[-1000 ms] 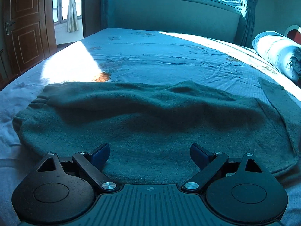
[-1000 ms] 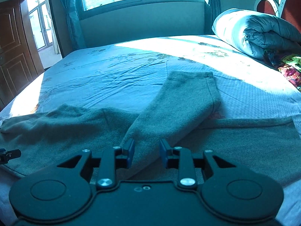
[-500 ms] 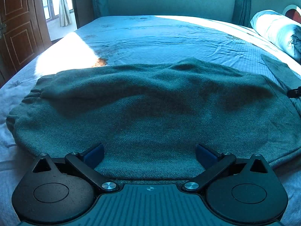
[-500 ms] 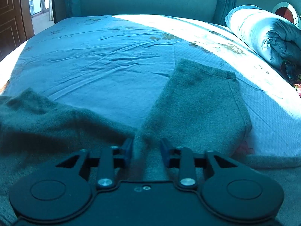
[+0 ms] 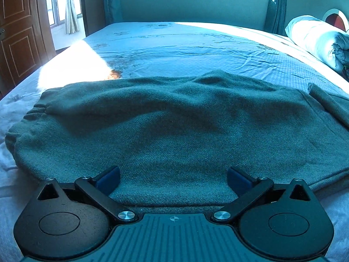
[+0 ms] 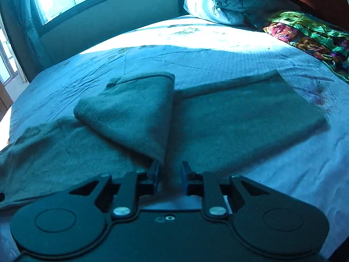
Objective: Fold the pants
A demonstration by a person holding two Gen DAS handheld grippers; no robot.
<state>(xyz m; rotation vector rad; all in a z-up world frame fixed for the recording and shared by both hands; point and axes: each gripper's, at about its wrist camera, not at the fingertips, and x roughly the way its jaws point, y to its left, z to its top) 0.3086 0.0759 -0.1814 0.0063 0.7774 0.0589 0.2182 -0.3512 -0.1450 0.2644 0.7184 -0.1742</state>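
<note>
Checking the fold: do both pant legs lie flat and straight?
No: one leg is folded back, the other leg lies flat.

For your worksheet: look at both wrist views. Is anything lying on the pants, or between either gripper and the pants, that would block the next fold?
Nothing visible does. The left gripper stands wide open right over the pants, with only cloth between its fingers. The right gripper, jaws opening, sits at the edge of the doubled-over leg. The quilt and the colourful cloth lie apart, near the headboard.

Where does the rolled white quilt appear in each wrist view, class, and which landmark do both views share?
Left wrist: quilt at the right edge, upper part.
Right wrist: quilt at the top, right of centre.
Shared landmark: the pants spread on the bed.
</note>
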